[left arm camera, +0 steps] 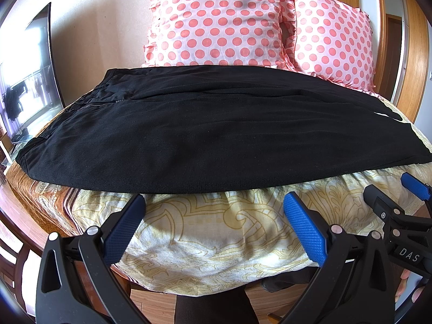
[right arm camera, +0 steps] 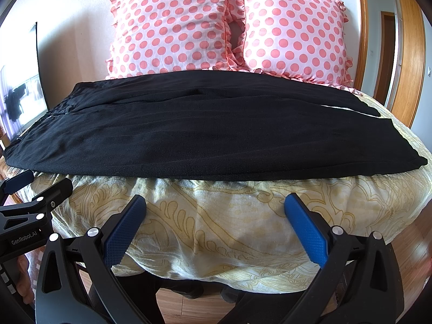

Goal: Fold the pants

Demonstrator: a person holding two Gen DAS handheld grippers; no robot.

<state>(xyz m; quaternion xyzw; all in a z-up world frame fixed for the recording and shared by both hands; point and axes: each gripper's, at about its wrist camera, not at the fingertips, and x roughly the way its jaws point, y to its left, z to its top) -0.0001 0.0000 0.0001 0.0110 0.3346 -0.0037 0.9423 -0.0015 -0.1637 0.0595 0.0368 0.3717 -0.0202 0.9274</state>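
Observation:
Black pants [left arm camera: 210, 135] [right arm camera: 205, 132] lie spread flat across the bed, waistband at the left, leg ends at the right. One leg lies in front of the other, with a thin gap between them at the right. My left gripper [left arm camera: 213, 205] stands open just short of the pants' near edge, nothing between its blue pads. My right gripper [right arm camera: 214, 205] is open too, at the same distance from that edge, empty. Each gripper shows in the other's view: the right one [left arm camera: 399, 189] at the right side, the left one [right arm camera: 43, 181] at the left side.
The bed wears a cream and gold patterned cover [left arm camera: 216, 232] [right arm camera: 216, 224]. Two pink polka-dot pillows [left arm camera: 218, 19] [right arm camera: 172, 24] lean on the wall behind the pants. A television [left arm camera: 29, 75] stands at the left. A wooden door frame [right arm camera: 405, 54] is at the right. Wooden floor lies below the bed.

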